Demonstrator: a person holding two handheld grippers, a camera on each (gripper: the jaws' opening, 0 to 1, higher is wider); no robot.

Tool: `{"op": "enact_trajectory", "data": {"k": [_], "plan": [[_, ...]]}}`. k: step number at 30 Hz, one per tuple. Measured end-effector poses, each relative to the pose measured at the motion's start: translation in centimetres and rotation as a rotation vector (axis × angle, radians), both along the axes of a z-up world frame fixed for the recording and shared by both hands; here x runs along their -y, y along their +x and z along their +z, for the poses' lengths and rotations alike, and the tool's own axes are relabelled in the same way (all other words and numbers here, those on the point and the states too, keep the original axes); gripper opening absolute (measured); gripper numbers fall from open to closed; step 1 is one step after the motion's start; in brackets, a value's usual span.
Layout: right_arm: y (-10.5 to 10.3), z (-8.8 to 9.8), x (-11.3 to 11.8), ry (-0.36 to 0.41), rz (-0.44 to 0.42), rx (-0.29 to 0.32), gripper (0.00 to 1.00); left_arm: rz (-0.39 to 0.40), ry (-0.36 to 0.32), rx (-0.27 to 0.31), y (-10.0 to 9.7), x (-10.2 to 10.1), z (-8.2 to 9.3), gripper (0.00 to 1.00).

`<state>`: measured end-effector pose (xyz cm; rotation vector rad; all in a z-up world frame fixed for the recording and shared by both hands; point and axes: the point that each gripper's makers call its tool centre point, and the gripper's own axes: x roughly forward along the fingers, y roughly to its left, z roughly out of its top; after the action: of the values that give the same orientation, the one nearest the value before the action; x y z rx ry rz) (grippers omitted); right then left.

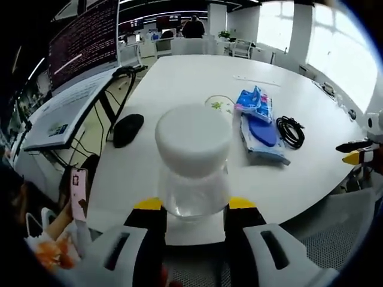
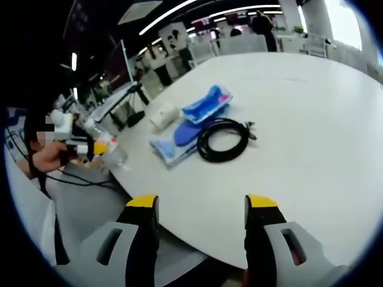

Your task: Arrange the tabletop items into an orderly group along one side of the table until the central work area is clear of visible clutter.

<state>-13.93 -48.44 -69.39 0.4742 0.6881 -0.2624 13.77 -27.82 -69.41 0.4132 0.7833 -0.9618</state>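
My left gripper is shut on a clear jar with a white lid, held at the near edge of the white table. Beyond the jar lie a blue packet, a blue-and-white pouch, a coiled black cable and a small white packet. My right gripper stands open over the table edge with nothing between its jaws. The black cable, the pouch, the blue packet and the white packet lie ahead of it. The left gripper with the jar is at the left.
A black rounded object lies near the table's left edge. A desk with a monitor stands to the left, chairs at the far side. The right gripper's tips show at the right edge. A person sits at the left.
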Motion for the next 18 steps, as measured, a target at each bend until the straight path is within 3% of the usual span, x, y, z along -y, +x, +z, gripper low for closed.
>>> {"op": "enact_trajectory", "data": {"k": [11, 18], "plan": [[-0.1, 0.2, 0.4, -0.006, -0.034, -0.004, 0.56, 0.064, -0.038, -0.006, 2.0, 0.9, -0.1, 0.36], [-0.5, 0.4, 0.4, -0.004, -0.058, 0.005, 0.56, 0.069, -0.051, 0.005, 4.5, 3.0, -0.2, 0.36]]}}
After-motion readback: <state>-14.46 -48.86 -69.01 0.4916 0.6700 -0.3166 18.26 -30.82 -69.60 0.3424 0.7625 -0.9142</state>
